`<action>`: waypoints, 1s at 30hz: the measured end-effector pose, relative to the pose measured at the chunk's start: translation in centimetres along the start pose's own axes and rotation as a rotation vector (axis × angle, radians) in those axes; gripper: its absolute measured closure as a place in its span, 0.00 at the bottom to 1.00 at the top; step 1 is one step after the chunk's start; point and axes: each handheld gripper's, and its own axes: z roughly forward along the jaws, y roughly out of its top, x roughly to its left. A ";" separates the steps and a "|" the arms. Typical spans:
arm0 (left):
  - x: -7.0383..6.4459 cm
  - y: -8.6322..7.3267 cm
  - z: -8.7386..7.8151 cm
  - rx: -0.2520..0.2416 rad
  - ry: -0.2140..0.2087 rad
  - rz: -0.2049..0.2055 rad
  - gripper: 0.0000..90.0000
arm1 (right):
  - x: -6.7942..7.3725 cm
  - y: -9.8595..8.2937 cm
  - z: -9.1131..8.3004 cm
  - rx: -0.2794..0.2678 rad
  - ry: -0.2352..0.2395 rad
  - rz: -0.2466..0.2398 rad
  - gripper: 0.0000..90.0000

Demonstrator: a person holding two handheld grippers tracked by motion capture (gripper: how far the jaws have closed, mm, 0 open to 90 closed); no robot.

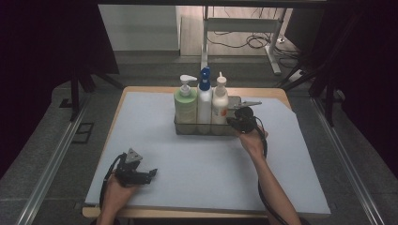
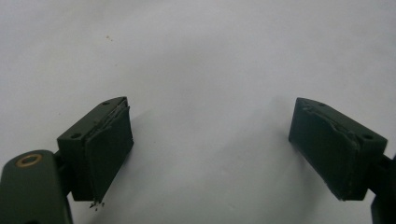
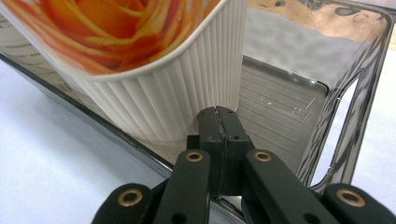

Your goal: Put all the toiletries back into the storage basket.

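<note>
Right gripper (image 3: 219, 121) jaws pressed together on near wall of clear bin (image 3: 327, 88), pinching rim, likely to drag or steady it. White bottle (image 3: 163, 93) just beside jaws, inside bin. Bin far-centre on mat (image 1: 187, 164), three bottles upright at left end, right end bare. Left gripper (image 2: 210, 154) jaws wide apart, holding nothing, parked near-left over mat, probably waiting.
</note>
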 end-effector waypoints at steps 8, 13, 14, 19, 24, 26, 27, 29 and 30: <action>0.0 0.0 0.0 0.000 0.000 0.000 0.15 | 0.0 0.0 -0.2 0.001 0.009 0.003 1.00; 0.0 0.0 0.0 0.000 0.000 0.000 0.15 | 0.0 0.1 -0.2 0.004 0.011 0.000 0.99; 0.0 0.0 0.0 0.000 0.000 0.000 0.15 | 0.0 0.2 -0.3 0.009 0.009 0.000 0.99; 0.0 0.0 0.0 0.000 0.000 0.000 0.15 | -0.2 0.1 -0.5 0.002 -0.020 -0.006 0.91; 0.0 0.0 0.0 0.000 0.000 0.000 0.15 | -0.4 0.2 -1.1 -0.014 -0.019 0.003 0.86; 0.0 0.0 0.0 0.000 0.000 0.000 0.15 | -0.4 0.2 -1.3 -0.018 -0.020 -0.002 0.82; 0.0 0.0 0.0 0.000 -0.001 0.000 0.15 | -0.4 0.2 -1.4 -0.020 -0.018 -0.004 0.80; 0.0 0.0 0.0 0.000 0.000 0.000 0.15 | -0.4 0.2 -1.7 -0.026 -0.006 0.003 0.77; 0.0 0.0 0.0 0.000 0.000 0.000 0.15 | -0.4 0.2 -1.7 -0.030 -0.002 0.002 0.76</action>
